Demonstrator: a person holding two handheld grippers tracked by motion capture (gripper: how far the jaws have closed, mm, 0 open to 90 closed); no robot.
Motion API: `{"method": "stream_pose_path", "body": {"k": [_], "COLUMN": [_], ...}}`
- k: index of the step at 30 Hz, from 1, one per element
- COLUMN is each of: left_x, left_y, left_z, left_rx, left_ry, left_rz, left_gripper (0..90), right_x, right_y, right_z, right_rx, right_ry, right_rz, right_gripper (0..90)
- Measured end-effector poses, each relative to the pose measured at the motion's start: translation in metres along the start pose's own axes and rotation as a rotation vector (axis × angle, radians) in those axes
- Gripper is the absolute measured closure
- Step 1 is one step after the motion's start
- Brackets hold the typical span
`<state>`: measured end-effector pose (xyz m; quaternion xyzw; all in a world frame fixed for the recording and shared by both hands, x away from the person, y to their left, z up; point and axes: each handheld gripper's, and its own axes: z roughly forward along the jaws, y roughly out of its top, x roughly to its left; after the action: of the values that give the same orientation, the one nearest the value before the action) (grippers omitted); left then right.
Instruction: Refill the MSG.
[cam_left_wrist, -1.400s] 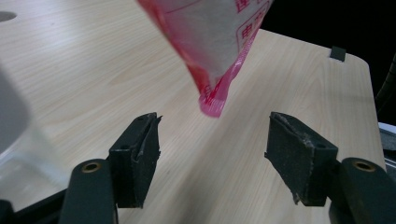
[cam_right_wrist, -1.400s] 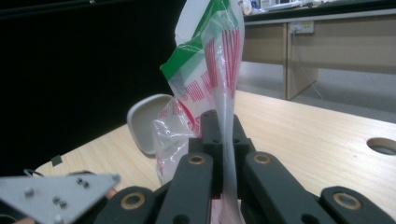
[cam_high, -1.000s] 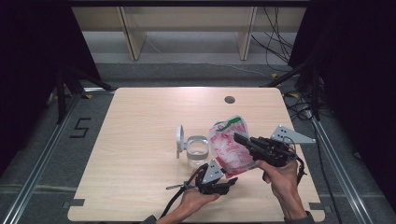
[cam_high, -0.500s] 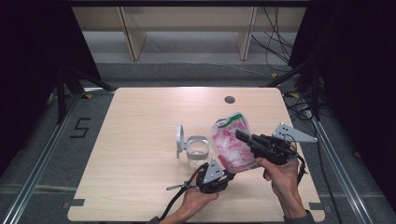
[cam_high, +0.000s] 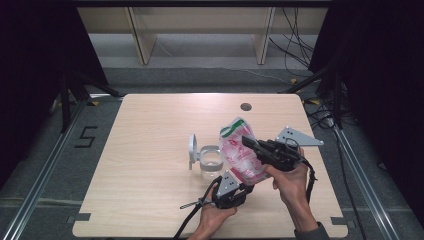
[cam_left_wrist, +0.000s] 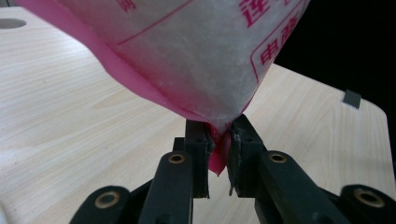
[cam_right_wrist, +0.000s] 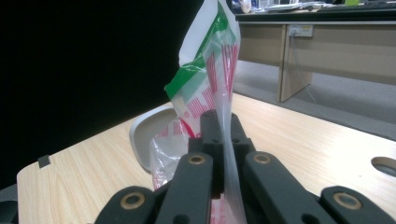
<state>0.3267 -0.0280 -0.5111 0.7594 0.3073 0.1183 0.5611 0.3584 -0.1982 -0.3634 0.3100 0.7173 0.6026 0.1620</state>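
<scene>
The far half and the whole left side of the counter (cam_high: 150, 130) lie bare, so a hand could sweep there freely. Near the middle a clear jar (cam_high: 211, 162) stands with its grey lid (cam_high: 192, 150) propped upright just beside it on the left; both block a low pass from the left toward the pink bag (cam_high: 240, 155). The bag itself hangs right next to the jar, pinned between the left gripper (cam_high: 239, 186) below and the right gripper (cam_high: 249, 142) above. A small round hole (cam_high: 245, 106) sits near the far edge, flush with the surface. To the right of the hands a narrow strip of counter stays open
</scene>
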Motion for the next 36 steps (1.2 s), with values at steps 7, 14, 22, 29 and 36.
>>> {"method": "stream_pose_path", "body": {"k": [7,14,22,29,36], "left_x": [0.001,0.003,0.006,0.008,0.01], "left_y": [-0.001,-0.002,0.0,0.003,0.006], "left_z": [0.006,0.013,0.016,0.022,0.026], "left_rx": [-0.045,-0.058,-0.059,-0.079,-0.098], "left_ry": [0.021,0.032,0.038,0.038,0.021], "left_rz": [-0.044,-0.084,-0.07,-0.082,-0.082], "left_gripper": [79.4,79.5,79.6,79.7,79.8], "right_x": [0.002,-0.001,-0.002,-0.003,-0.001], "right_y": [0.005,0.005,0.006,0.007,0.009], "right_z": [0.014,0.025,0.037,0.046,0.052], "right_rx": [0.018,0.031,0.05,0.05,0.069], "right_ry": [-0.013,-0.009,-0.015,-0.008,-0.024], "right_rz": [-0.03,-0.041,-0.024,-0.053,-0.067], "right_gripper": [90.0,90.0,90.0,90.0,90.0]}}
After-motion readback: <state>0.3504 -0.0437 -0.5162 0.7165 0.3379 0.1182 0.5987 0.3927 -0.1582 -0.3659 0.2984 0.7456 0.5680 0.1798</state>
